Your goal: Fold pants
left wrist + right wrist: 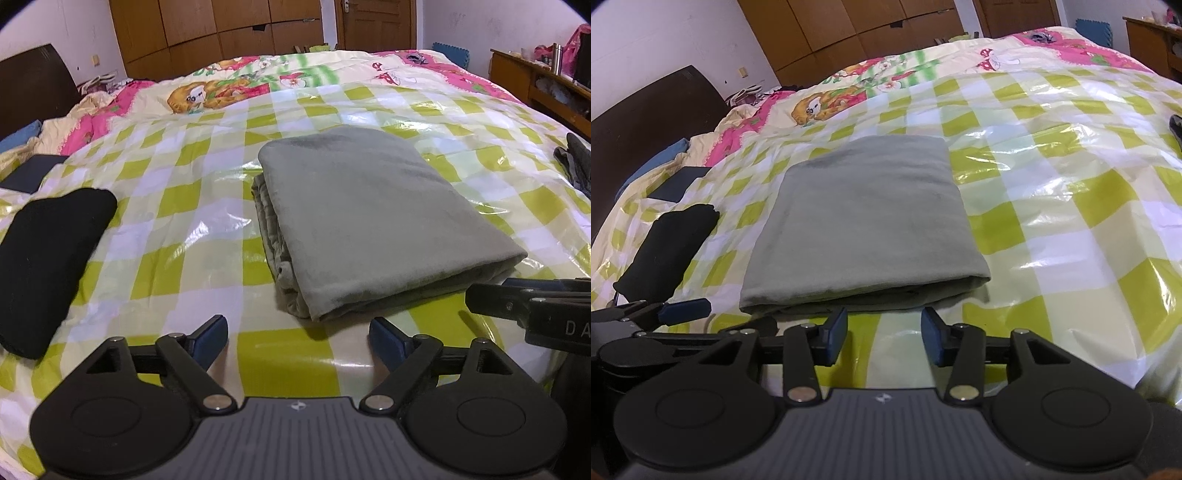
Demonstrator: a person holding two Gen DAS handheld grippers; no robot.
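Note:
The grey-green pants (373, 221) lie folded into a flat rectangle on the green-checked plastic sheet (207, 236) over the bed. They also show in the right wrist view (864, 221). My left gripper (298, 338) is open and empty, just short of the pants' near corner. My right gripper (884, 334) is open and empty, just short of the pants' near folded edge. The right gripper's body (532, 310) shows at the right of the left wrist view. A left fingertip (685, 310) shows at the left of the right wrist view.
A folded black garment (48, 266) lies on the sheet to the left. A dark blue flat object (26, 173) lies further back left. A dark glove-like item (576, 162) sits at the right edge. A cartoon-print quilt (295, 77) covers the far bed. Wooden wardrobes and a desk stand behind.

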